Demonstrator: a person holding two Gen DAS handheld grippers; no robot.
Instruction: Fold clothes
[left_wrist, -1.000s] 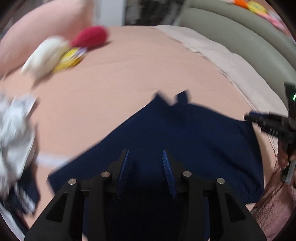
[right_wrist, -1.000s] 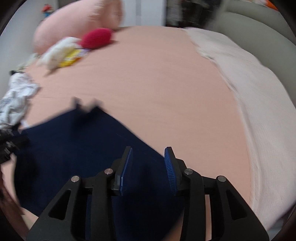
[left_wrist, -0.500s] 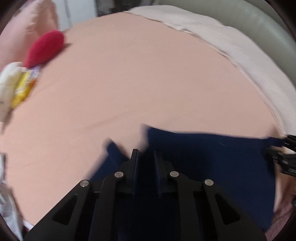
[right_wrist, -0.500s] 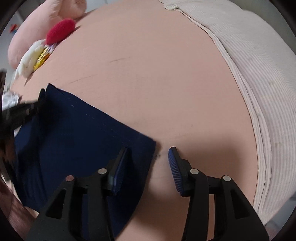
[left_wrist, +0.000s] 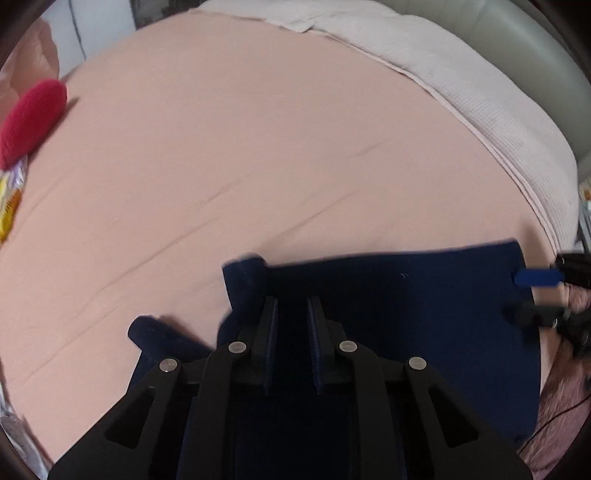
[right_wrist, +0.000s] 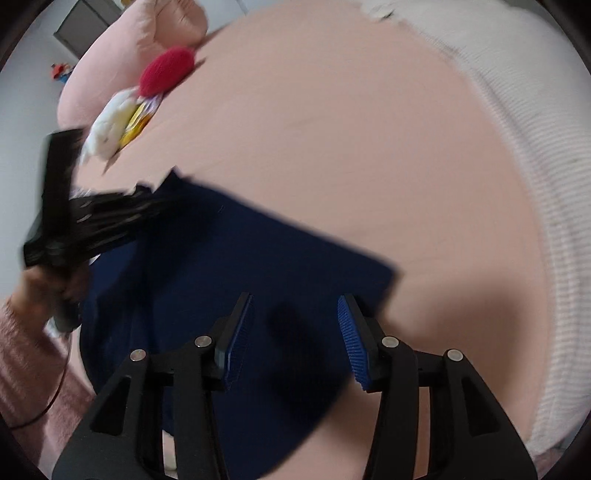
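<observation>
Your left gripper is holding its jaws nearly closed, a narrow gap showing, over the one navy garment; whether it is pinching cloth, you cannot tell. Your right gripper is spreading its jaws wide, gripping nothing, above the garment's corner. The garment is lying flat on the pink bedsheet, well apart from one red plush.

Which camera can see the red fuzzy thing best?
The right wrist view. There the whole red fuzzy thing shows, lying on the pink bed beside a white toy. The left wrist view shows it too, but squeezed against the picture's left edge.
</observation>
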